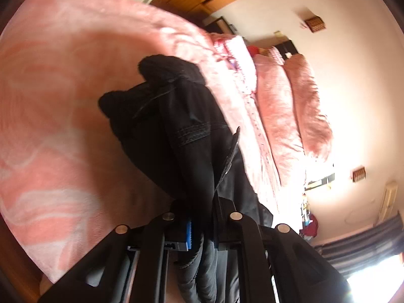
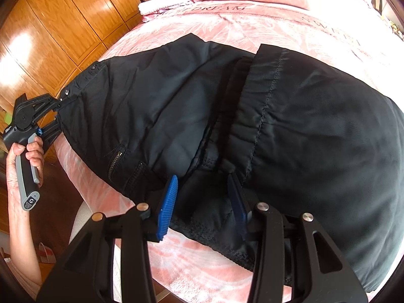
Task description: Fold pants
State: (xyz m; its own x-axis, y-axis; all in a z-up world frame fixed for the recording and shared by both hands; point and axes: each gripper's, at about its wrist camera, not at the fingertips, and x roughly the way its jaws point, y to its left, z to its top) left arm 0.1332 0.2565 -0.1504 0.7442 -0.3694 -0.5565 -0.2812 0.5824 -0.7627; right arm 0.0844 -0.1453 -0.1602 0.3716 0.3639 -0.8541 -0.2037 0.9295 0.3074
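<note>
Pinching waistband corner, my left gripper (image 2: 59, 115) clamped on black pants (image 2: 277, 131); right gripper (image 2: 204, 207) spread wide over fabric edge. Pants lie lengthwise across pink bed (image 2: 265, 17), waist leftward.

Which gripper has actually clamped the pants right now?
The left gripper: its fingers are shut on the waistband corner of the black pants. The right gripper is open, blue pads apart over the fabric.

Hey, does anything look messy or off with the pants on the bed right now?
Nothing looks damaged. The black pants lie only partly folded on the pink bedspread, with their near edge hanging past the bed's corner. The left gripper is pinching the waistband; the right gripper is open over the fabric.
</note>
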